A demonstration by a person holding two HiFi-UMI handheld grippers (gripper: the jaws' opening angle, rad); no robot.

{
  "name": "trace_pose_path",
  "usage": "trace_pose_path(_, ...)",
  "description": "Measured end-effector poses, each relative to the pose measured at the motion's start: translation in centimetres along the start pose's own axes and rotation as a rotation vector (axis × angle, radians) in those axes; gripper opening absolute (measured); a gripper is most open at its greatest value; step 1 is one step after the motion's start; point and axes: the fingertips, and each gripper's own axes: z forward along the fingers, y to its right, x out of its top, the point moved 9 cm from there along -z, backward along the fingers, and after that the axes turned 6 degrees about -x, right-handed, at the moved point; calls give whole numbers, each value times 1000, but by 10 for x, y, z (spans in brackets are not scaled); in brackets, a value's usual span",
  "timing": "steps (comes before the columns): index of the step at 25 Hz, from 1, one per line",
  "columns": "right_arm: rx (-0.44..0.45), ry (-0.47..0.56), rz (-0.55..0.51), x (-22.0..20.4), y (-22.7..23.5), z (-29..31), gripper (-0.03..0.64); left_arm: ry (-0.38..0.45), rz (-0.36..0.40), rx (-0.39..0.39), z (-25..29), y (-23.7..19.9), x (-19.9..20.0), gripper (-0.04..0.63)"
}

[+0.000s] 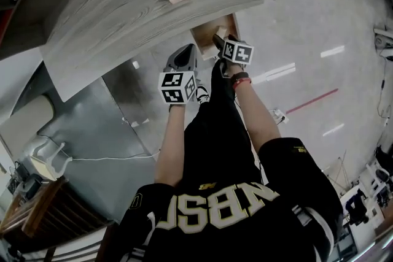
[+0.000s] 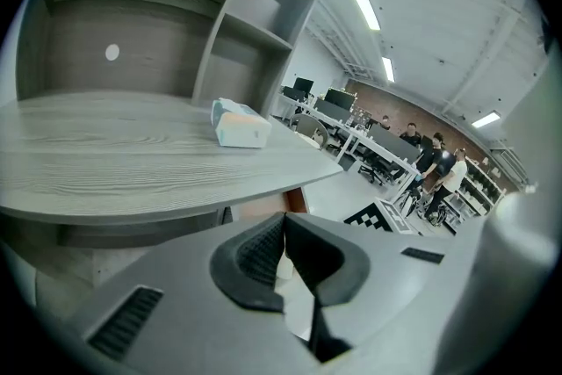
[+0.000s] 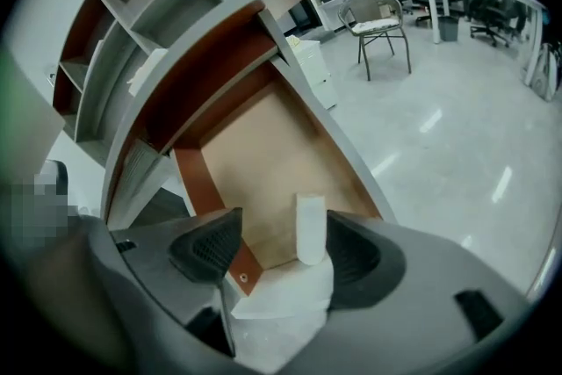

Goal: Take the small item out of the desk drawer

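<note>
Spreading across the head view's ten o'clock area, the grey desk point(image 1: 123, 15) shows its open drawer point(image 1: 206, 30) at five o'clock, where the right gripper point(image 3: 281, 246) has its fingers wide around the small white item point(image 3: 310, 228) inside, beside the three o'clock pad, while the left gripper point(image 2: 283, 228) is closed and empty.

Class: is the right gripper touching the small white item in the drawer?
Cannot tell. In the right gripper view the white item stands between the open jaws of the right gripper, clear of one pad but edge to edge with the other.
</note>
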Motion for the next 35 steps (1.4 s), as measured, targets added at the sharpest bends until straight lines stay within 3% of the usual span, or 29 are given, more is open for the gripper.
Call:
trace_pose_path(12, -47, -43, -15, 10, 7, 49, 284, 1, -15, 22, 18, -20, -12, 14)
trace_pose_path(17, -118, -81, -72, 13, 10, 51, 134, 3, -22, 30, 14, -20, -13, 14)
trace_pose_path(31, -96, -40, -120, 15, 10, 21, 133, 22, -30, 40, -5, -17, -15, 12)
trace_pose_path(35, -81, -31, -129, 13, 6, 2, 133, 10, 3, 59, -15, -13, -16, 12)
